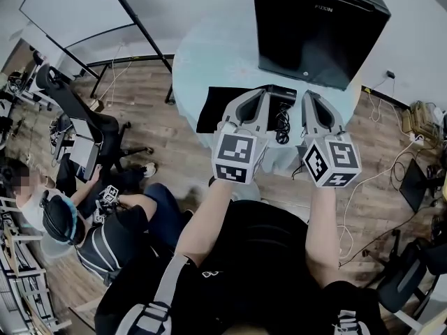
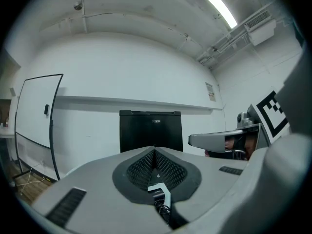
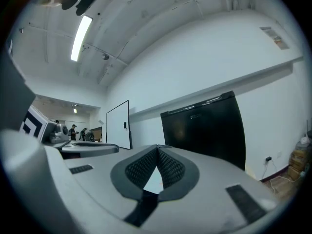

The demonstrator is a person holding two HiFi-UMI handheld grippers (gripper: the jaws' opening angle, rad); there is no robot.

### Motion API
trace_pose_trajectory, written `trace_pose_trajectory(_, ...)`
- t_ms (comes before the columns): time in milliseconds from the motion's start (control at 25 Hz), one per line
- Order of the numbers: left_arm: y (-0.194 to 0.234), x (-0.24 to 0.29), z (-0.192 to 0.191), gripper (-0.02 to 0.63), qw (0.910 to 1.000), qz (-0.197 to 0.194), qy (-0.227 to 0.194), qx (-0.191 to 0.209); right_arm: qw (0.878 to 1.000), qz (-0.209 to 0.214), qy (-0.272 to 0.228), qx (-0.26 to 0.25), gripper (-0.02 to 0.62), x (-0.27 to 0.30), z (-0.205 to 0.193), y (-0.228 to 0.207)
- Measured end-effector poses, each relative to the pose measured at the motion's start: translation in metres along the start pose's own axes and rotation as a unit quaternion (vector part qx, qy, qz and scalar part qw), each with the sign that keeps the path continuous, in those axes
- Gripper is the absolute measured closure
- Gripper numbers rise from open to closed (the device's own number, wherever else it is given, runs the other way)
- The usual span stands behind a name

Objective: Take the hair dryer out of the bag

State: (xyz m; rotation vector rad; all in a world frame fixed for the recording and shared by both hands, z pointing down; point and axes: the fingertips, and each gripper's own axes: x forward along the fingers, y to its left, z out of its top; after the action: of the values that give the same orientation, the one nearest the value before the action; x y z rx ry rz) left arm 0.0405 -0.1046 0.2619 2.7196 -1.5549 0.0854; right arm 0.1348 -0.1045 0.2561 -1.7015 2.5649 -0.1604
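Observation:
Both grippers are raised side by side over a round table (image 1: 202, 54) with a pale cloth. A flat black bag (image 1: 211, 110) lies on it, partly hidden under my left gripper (image 1: 262, 95). The black hair dryer with its coiled cord (image 1: 282, 121) shows between the two grippers. In the left gripper view my left gripper (image 2: 155, 151) is shut, with a white-tagged piece of black cord (image 2: 159, 199) pinched low between the pads. My right gripper (image 1: 312, 96) is shut too; a black strap (image 3: 141, 209) runs out from between its pads (image 3: 170, 169). I cannot tell what the strap belongs to.
A tall black cabinet (image 1: 314, 26) stands on the table's far side. A whiteboard (image 1: 70, 9) on a stand is at the back left. A seated person (image 1: 119, 222) and an office chair (image 1: 77, 110) are at the left. Cables (image 1: 380, 180) trail over the wooden floor at the right.

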Motion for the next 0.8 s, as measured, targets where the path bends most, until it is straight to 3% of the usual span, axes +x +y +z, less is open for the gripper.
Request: trace_pose_trajectory(800, -0.001, 0.005, 0.013, 0.601, 0.9996, -0.004, -0.024, -0.011, 0.999, -0.002, -0.009, -0.046, 0.597, 0.0, 0.021, 0.002)
